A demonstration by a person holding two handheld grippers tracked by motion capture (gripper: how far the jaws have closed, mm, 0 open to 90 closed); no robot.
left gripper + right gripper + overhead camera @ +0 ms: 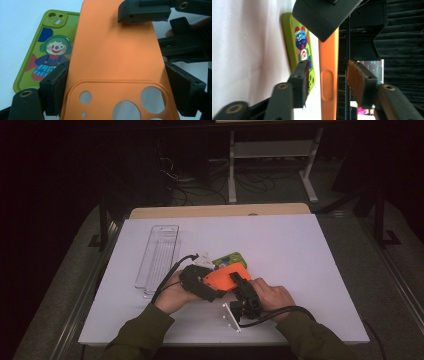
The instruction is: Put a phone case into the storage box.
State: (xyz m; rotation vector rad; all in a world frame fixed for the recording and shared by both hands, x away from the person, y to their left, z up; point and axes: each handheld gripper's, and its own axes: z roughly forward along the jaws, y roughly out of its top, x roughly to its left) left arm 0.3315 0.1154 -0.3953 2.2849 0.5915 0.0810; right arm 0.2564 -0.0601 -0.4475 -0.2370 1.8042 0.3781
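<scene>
An orange phone case (112, 57) is held above the table, and my left gripper (116, 68) is shut on its two long edges near the camera cutouts. My right gripper (328, 62) is open, with a jaw on each side of the case's thin edge (328, 75) and a gap on both sides. One of its fingers (143, 11) hangs over the case's far end. In the high view the orange case (224, 276) sits between both hands at the table's front middle. A green clown-print case (230, 259) lies flat on the table just behind it.
A long clear plastic tray (159, 254) lies on the white table (300, 250) at the left. A small white strip with pegs (231, 316) rests near the front edge by the right hand. Cables trail from both grippers.
</scene>
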